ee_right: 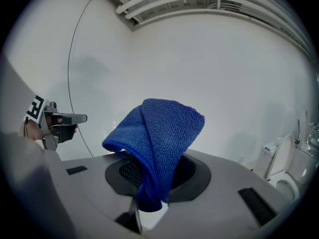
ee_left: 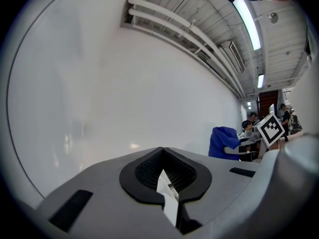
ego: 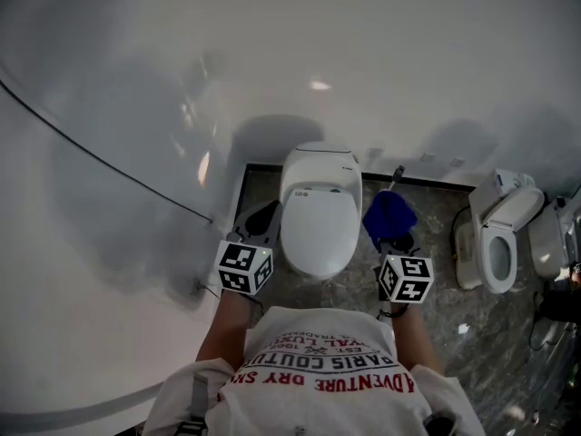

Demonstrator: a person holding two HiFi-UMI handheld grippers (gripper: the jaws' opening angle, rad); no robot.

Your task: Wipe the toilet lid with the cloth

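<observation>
Person stood facing the toilet, both tools held low, either side of the closed toilet lid (ego: pixel 318 225). Right gripper (ee_right: pixel 149 203) had its fingers clenched on the blue cloth (ee_right: pixel 159 143); the cloth stood bunched and folded above the fingers, with only its lower end pinched. In the head view the cloth (ego: pixel 388 214) was to the right of the lid, near it but not touching, over the floor (ego: pixel 436 271). Left gripper (ee_left: pixel 167 193) had its fingers pressed together with nothing between them, and pointed at the white wall (ee_left: pixel 124 93), left of the lid. No wiping was under way, judging by the gap between cloth and lid. Risks from here: the pinch was on a small bit of cloth, so dragging it hard across the lid could pull it free. The bunched fold might put little cloth on the lid, so plastic fingers could scrape it instead. Another toilet (ego: pixel 495 234) stood well apart to the right, no issue.
</observation>
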